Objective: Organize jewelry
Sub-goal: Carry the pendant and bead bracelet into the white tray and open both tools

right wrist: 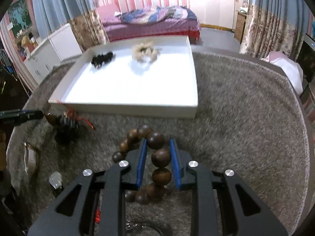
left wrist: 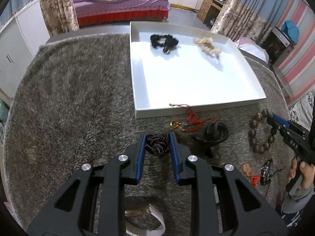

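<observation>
Grey shag rug (left wrist: 69, 98) covers the round table, with a bed (left wrist: 120, 2) and striped walls behind. Toward its far edge sits a white tray (left wrist: 196, 106); a black scrunchie (left wrist: 164, 41) lies near the tray's far left corner and a cream scrunchie (left wrist: 206, 44) near its far right corner.

Along the tray's near edge, on the rug, lie a red cord with a gold ring (left wrist: 189, 122), a black coiled band (left wrist: 214, 133) and a wooden bead bracelet (right wrist: 155, 157).

White letters, seemingly "DAS", show on the side of the right gripper (right wrist: 157, 143) as seen from the left wrist. Its jaws are partly open and straddle one side of the bracelet, with beads between the blue pads; I cannot tell whether the pads touch them.

The left gripper (left wrist: 157, 137) is likewise partly open, with a dark speckled braided band (left wrist: 157, 143) between its fingertips on the rug; contact is unclear.
</observation>
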The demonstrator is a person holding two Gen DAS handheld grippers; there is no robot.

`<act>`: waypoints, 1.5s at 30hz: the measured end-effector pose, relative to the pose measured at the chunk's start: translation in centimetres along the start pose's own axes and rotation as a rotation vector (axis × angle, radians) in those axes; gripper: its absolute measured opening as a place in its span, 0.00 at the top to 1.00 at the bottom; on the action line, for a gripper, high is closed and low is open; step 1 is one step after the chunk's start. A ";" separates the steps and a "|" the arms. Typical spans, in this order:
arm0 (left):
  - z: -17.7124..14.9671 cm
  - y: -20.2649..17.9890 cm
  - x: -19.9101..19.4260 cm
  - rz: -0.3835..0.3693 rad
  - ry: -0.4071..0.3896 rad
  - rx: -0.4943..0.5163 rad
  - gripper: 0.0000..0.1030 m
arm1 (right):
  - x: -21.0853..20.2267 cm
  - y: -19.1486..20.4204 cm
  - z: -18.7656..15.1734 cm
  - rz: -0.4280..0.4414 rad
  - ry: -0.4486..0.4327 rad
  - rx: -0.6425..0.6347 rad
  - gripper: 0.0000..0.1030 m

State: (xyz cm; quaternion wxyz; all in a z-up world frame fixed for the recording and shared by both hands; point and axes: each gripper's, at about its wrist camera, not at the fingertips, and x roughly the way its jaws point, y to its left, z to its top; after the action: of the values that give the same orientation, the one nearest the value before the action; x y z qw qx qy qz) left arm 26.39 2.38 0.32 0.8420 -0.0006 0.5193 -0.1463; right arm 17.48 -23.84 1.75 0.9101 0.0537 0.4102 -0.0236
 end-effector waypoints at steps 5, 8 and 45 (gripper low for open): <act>0.5 -1.0 -2.1 -0.010 -0.040 0.017 0.79 | -1.0 -0.4 1.5 0.014 -0.036 0.007 0.77; 0.8 -1.4 -3.2 -0.004 -0.054 0.020 0.79 | -1.7 -0.4 2.2 0.014 -0.057 -0.001 0.77; 13.4 -1.1 7.0 0.157 -0.048 -0.004 0.78 | 10.2 0.4 13.6 -0.137 -0.064 0.003 0.82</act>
State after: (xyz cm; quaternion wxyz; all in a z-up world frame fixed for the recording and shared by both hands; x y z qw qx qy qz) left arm 40.74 -2.46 0.51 0.8630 0.0350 0.4979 -0.0785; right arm 34.41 -25.05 3.12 0.9190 0.0259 0.3835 -0.0882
